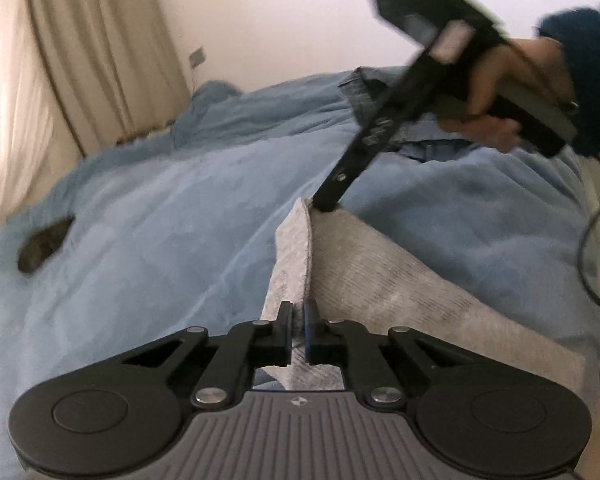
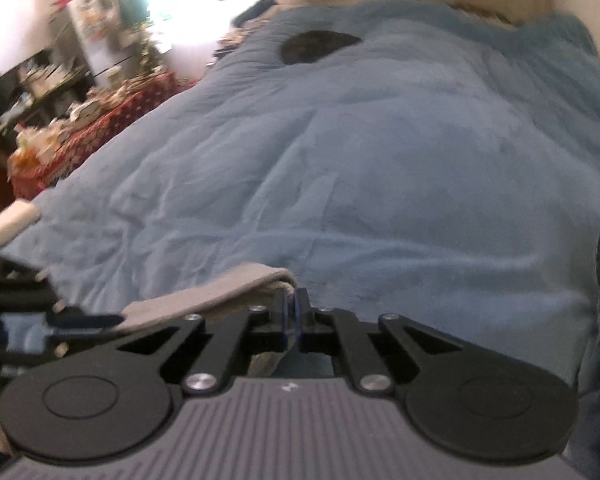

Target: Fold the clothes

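A grey knitted garment (image 1: 380, 276) lies on a blue blanket (image 1: 160, 208) that covers a bed. My left gripper (image 1: 299, 312) is shut on the garment's near edge, with the cloth pinched between its pads. My right gripper (image 1: 325, 205) reaches down from the upper right, held by a hand (image 1: 496, 92) in a blue sleeve, and is shut on the far corner of the same edge. In the right wrist view my right gripper (image 2: 293, 300) pinches the grey garment (image 2: 204, 294), whose edge runs left to the left gripper (image 2: 84, 320).
A denim garment (image 1: 384, 92) lies further back on the blanket. A dark object (image 1: 44, 246) sits on the blanket at the left, also seen as a dark object (image 2: 316, 46). Curtains (image 1: 88, 52) hang behind. A cluttered red-covered table (image 2: 88, 128) stands beside the bed.
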The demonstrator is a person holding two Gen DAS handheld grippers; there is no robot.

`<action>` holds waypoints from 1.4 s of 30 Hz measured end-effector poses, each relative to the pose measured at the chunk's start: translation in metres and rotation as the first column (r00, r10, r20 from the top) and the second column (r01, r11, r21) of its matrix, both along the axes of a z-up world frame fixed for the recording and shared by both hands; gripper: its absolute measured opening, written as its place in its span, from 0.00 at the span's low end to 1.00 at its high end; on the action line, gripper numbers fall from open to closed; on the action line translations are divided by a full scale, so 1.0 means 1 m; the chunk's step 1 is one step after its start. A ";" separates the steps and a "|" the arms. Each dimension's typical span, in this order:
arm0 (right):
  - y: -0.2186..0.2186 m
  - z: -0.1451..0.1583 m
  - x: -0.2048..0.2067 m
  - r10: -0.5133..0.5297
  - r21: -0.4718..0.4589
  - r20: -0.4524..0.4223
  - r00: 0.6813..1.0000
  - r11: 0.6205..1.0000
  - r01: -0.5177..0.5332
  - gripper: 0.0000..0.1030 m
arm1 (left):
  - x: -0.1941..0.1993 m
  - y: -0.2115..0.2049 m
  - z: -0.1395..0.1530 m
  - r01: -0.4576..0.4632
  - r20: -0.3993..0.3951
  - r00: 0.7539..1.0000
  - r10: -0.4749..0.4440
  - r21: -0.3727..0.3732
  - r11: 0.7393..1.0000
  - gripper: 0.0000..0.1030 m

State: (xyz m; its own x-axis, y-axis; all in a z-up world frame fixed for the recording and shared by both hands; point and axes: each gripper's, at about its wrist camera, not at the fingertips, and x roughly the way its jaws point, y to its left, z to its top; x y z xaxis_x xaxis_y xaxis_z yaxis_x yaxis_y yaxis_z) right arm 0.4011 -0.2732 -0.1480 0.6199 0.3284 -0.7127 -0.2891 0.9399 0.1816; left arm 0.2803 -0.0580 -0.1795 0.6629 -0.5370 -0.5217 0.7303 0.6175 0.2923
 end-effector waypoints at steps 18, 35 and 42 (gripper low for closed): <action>0.001 0.019 0.001 -0.067 0.066 0.074 0.995 0.996 0.062 0.18 | -0.003 0.003 -0.008 -0.025 -0.074 0.997 0.022 -0.028 0.999 0.10; 0.004 -0.006 0.000 -0.007 0.035 0.022 1.000 0.999 0.007 0.08 | 0.031 0.065 0.004 -0.165 -0.307 0.948 0.083 -0.251 0.954 0.33; 0.003 -0.005 0.001 -0.008 0.037 0.024 1.000 0.999 0.007 0.08 | 0.094 0.076 -0.008 -0.262 -0.584 0.811 -0.023 -0.399 0.879 0.32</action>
State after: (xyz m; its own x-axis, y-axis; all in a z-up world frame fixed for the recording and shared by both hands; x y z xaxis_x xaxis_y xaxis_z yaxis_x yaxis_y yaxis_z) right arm 0.4022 -0.2702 -0.1534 0.6395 0.3492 -0.6849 -0.2866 0.9349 0.2091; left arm 0.3747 0.0180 -0.1878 0.4055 -0.7360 -0.5421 0.5839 0.6649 -0.4659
